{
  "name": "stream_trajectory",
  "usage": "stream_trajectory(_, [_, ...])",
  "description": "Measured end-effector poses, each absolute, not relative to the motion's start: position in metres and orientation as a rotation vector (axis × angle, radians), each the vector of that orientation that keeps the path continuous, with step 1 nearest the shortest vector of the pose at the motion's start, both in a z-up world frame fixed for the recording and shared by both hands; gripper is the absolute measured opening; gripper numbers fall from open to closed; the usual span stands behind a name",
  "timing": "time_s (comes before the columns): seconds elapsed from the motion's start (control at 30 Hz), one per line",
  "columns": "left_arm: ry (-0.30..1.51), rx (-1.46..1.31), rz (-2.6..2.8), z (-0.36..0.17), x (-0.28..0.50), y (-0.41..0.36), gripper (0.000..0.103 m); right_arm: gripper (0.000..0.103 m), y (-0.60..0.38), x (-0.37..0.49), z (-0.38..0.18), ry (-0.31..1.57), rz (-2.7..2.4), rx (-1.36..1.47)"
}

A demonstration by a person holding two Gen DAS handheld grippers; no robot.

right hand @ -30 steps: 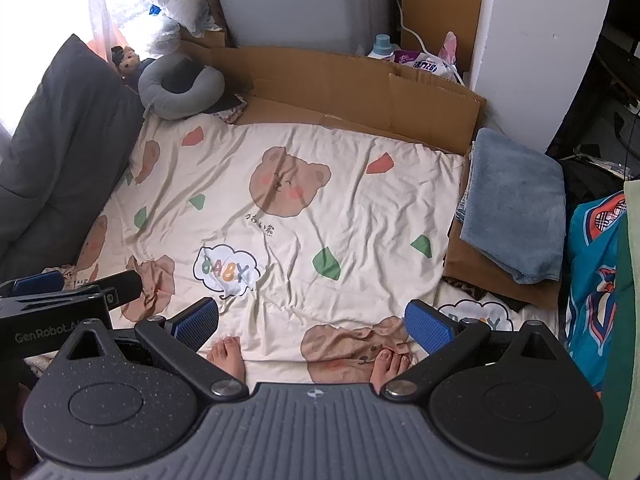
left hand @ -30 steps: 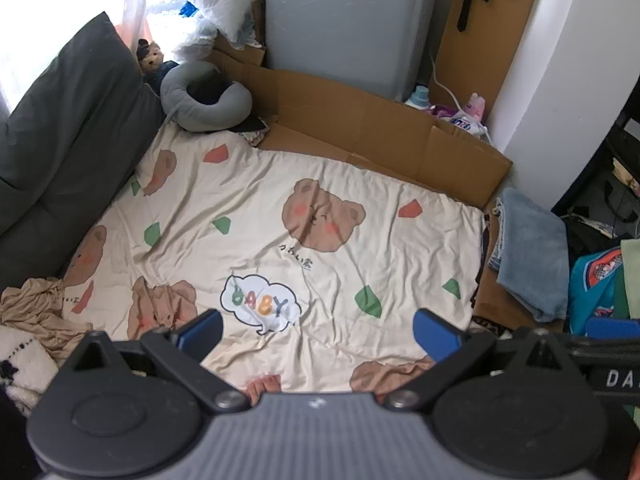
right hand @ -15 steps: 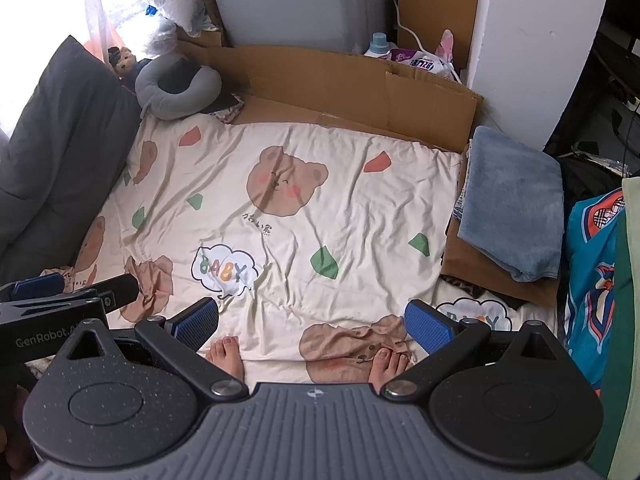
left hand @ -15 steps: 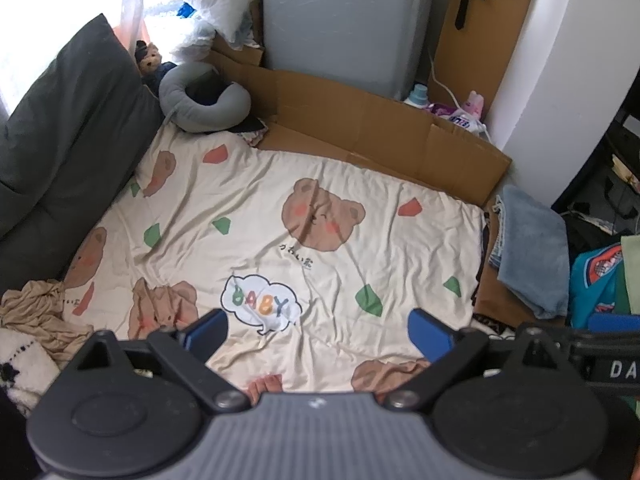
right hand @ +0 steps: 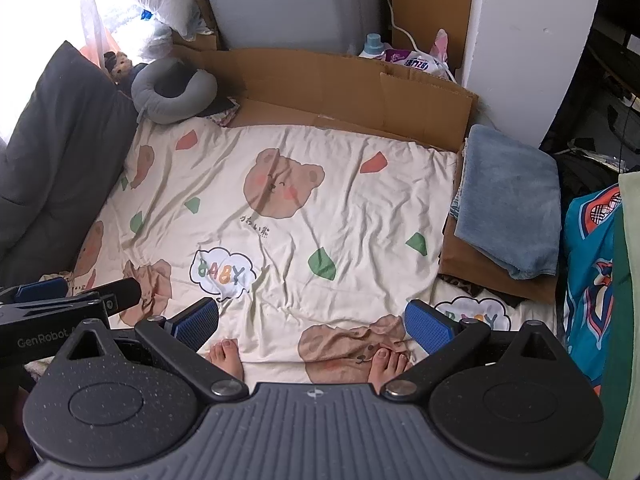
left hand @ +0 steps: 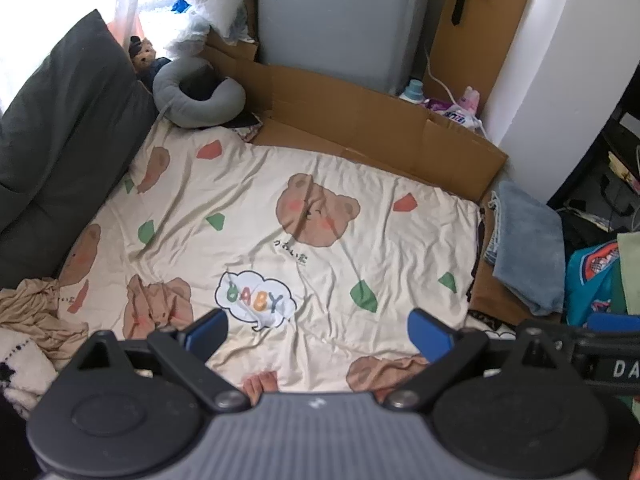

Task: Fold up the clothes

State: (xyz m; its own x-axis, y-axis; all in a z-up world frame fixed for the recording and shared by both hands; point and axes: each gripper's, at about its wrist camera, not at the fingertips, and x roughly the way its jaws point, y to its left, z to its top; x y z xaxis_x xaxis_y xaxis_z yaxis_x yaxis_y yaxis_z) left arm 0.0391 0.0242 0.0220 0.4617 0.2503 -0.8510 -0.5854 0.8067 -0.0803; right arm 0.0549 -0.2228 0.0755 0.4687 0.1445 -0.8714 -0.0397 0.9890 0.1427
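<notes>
**Both claws wide apart above a bear-print sheet, clothes lying off to the sides**

Nearest, the left claw hangs with its blue fingers spread wide and nothing between them. The right claw is spread the same way, also empty. Just under each, the person's bare toes rest on the near edge of the cream bear-print sheet, which lies spread and wrinkled over the bed. In the right wrist view the left claw's body juts in at the left edge, level with the right claw.

To the left of the left claw, at the sheet's near-left corner, a crumpled tan garment lies in a heap, touching a white knit item with black stitching nearer still. Neither claw touches them.

To the right, beyond the sheet's right edge, a folded blue-grey garment rests on a brown folded piece, well apart from the right claw. A teal printed cloth hangs at the far right edge.

Further on, a dark grey cushion runs along the sheet's left side. At the sheet's far-left corner sits a grey neck pillow, with a small plush toy just behind it. Flattened cardboard borders the far edge, and behind it stand a grey appliance and detergent bottles.
</notes>
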Motion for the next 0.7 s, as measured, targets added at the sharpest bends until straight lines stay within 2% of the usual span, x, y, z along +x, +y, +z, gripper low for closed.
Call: stream_trajectory(0.7, [0.965,-0.380,0.522,0.0223,0.0399,0.0280,0.096,0.102,-0.2244,0.0574,0.0771,1.074,0.114,0.100])
